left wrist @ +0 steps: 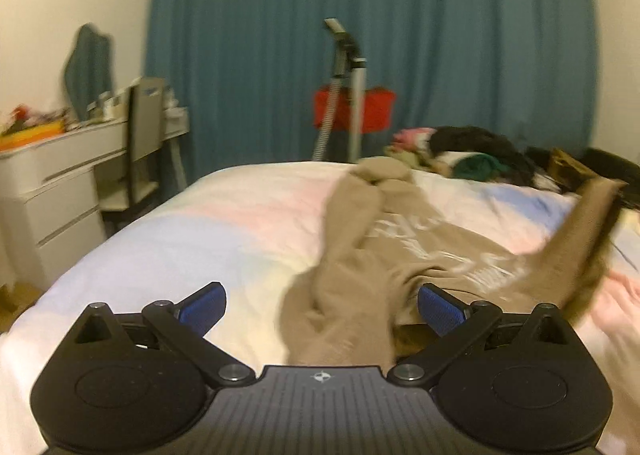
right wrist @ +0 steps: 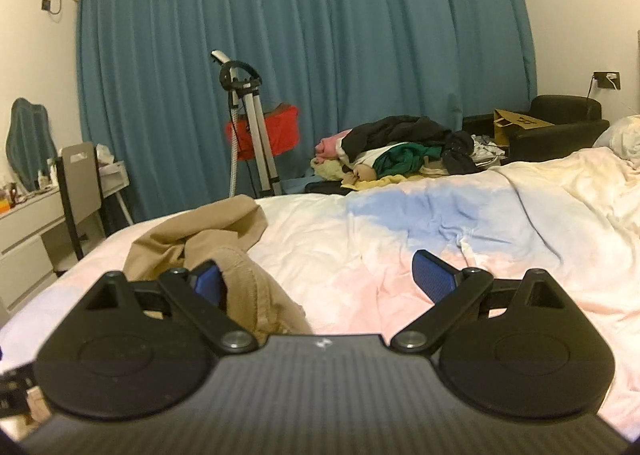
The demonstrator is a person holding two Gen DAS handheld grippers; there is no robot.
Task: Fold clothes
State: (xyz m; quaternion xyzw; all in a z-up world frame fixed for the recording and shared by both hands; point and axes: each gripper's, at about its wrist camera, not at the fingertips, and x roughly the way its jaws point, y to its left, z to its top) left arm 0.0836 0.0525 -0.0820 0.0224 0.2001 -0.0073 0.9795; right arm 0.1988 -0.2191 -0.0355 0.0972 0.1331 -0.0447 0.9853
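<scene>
A tan sweatshirt (left wrist: pixel 404 255) with white lettering lies spread on the bed, a sleeve folded toward the camera. My left gripper (left wrist: pixel 320 305) is open, its blue pads wide apart, with the folded sleeve running between them. In the right wrist view the tan sweatshirt (right wrist: pixel 208 239) is bunched at the left. My right gripper (right wrist: pixel 316 279) is open; a ribbed tan edge drapes over its left pad (right wrist: pixel 208 281) and the right pad (right wrist: pixel 434 275) is bare above the duvet.
The bed has a pastel pink, blue and white duvet (right wrist: pixel 440 223). A pile of mixed clothes (right wrist: pixel 404 151) lies at its far side. Beyond stand a garment steamer (right wrist: pixel 244 123), blue curtains, a white desk with chair (left wrist: pixel 60 175), and a black armchair (right wrist: pixel 560 123).
</scene>
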